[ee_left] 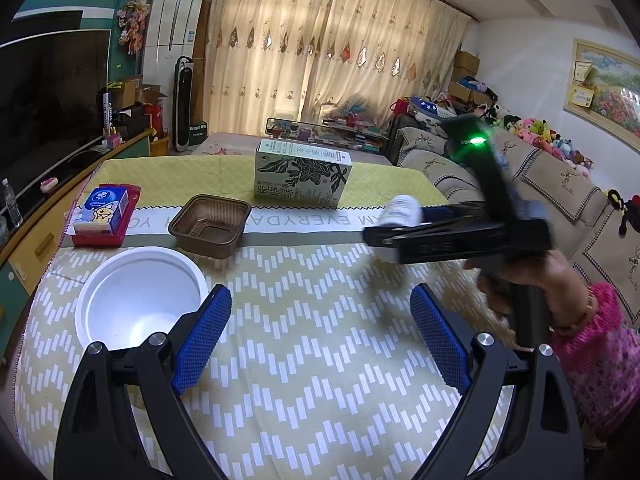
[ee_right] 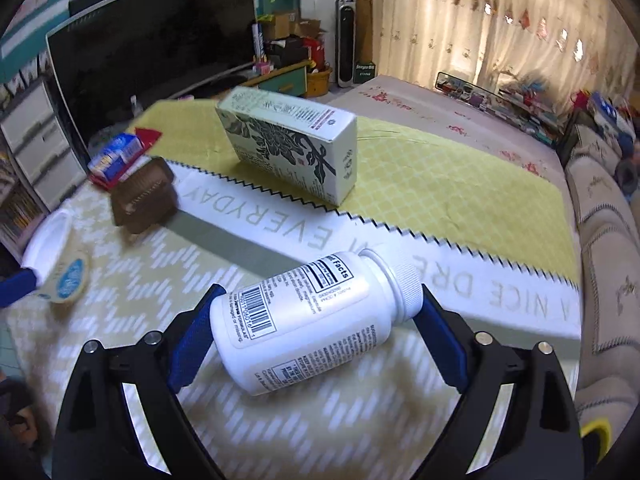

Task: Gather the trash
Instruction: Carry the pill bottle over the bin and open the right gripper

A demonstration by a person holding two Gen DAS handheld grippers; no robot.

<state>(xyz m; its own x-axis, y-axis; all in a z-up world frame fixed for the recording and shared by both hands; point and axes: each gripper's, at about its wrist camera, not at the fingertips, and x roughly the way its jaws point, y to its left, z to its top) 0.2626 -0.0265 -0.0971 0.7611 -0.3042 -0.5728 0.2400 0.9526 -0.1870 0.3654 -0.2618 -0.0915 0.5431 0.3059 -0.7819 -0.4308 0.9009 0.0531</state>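
A white pill bottle (ee_right: 308, 320) lies crosswise between the blue pads of my right gripper (ee_right: 316, 332), which is shut on it end to end, above the table. In the left wrist view the right gripper (ee_left: 400, 232) holds the bottle (ee_left: 400, 210) at the right of the table. My left gripper (ee_left: 320, 336) is open and empty over the patterned tablecloth (ee_left: 300, 360). A white bowl (ee_left: 140, 300) stands just left of its left pad. A brown plastic tray (ee_left: 210, 224), a green tea box (ee_left: 302, 172) and a blue tissue pack on a red wrapper (ee_left: 105, 212) sit further back.
A sofa (ee_left: 560, 200) with soft toys runs along the right of the table. A TV (ee_left: 48, 92) and cabinet stand to the left. A low table with clutter and curtains are behind. The bowl (ee_right: 52, 264), tray (ee_right: 142, 196) and tea box (ee_right: 296, 148) also show in the right wrist view.
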